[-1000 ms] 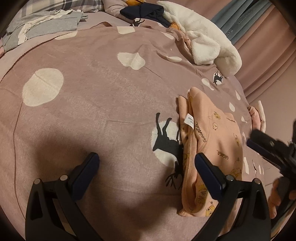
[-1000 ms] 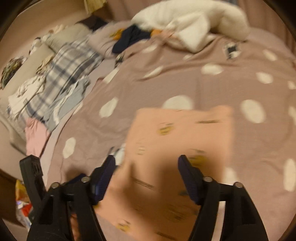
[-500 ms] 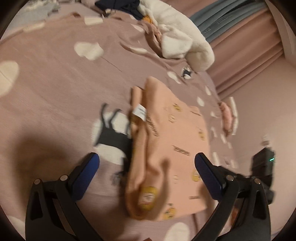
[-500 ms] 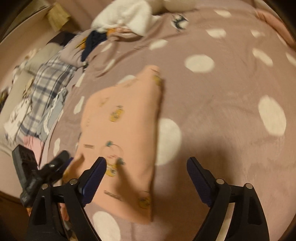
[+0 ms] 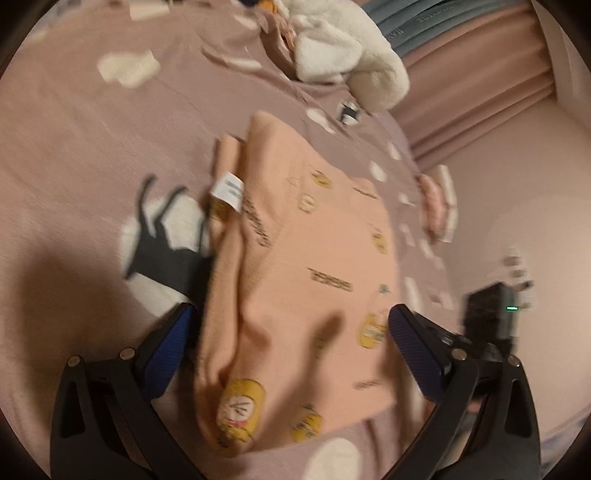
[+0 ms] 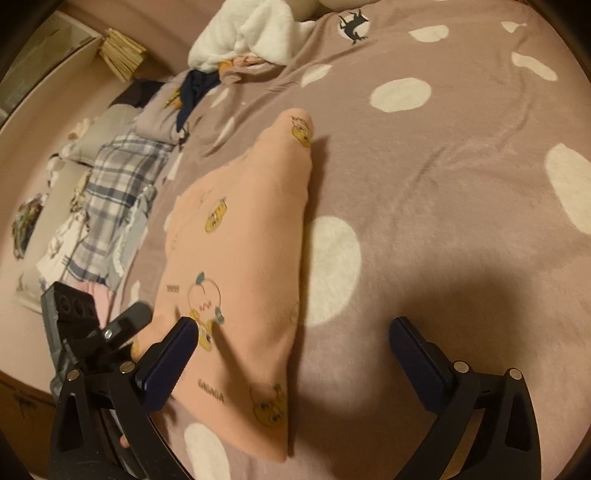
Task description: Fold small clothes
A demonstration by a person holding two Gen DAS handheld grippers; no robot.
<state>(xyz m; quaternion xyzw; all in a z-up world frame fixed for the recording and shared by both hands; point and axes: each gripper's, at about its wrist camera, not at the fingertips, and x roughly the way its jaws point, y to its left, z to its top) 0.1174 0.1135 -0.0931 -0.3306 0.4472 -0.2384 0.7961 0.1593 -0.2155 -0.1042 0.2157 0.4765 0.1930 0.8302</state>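
Ahead of your jaws, a mauve bedspread (image 6: 443,155) with pale spots fills the bed; pink curtains (image 5: 476,85) hang beyond, dim warm light throughout.

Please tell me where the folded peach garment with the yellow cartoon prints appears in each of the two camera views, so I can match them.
Left wrist view: the peach garment fills the centre, running down between the fingers.
Right wrist view: it lies left of centre, its near part by the left-hand finger.
Shared landmark: the white fluffy blanket at the top of both views.
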